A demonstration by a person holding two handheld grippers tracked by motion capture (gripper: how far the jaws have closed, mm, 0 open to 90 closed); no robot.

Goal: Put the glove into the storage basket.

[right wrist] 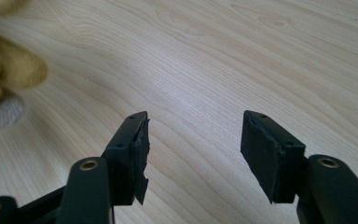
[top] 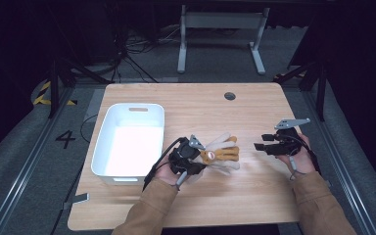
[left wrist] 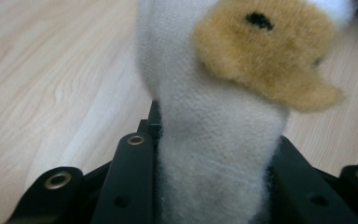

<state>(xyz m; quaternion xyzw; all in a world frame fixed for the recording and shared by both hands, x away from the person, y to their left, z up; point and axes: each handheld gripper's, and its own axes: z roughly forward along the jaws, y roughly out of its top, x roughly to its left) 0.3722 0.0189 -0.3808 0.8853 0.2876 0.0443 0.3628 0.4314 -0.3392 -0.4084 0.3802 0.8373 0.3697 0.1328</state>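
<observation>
Plush toy point(top: 220, 152) in left tool point(top: 201, 164), long axis toward right tool point(top: 260, 142).

Both forearms enter from the bottom of the high view. The left gripper point(top: 201, 159) sits lower centre, its fingers point(left wrist: 130, 182) clamped tight on soft material. The right gripper point(top: 263, 142) sits right of centre, pointing toward frame left, its fingers point(right wrist: 133, 149) spread apart with nothing between them.

A single digit, "4" point(top: 65, 139), is marked in dark paint on the grey floor, just left of the counter point(top: 254, 196) and level with the white tub point(top: 108, 128) on it. Nothing else in the views can be read.
</observation>
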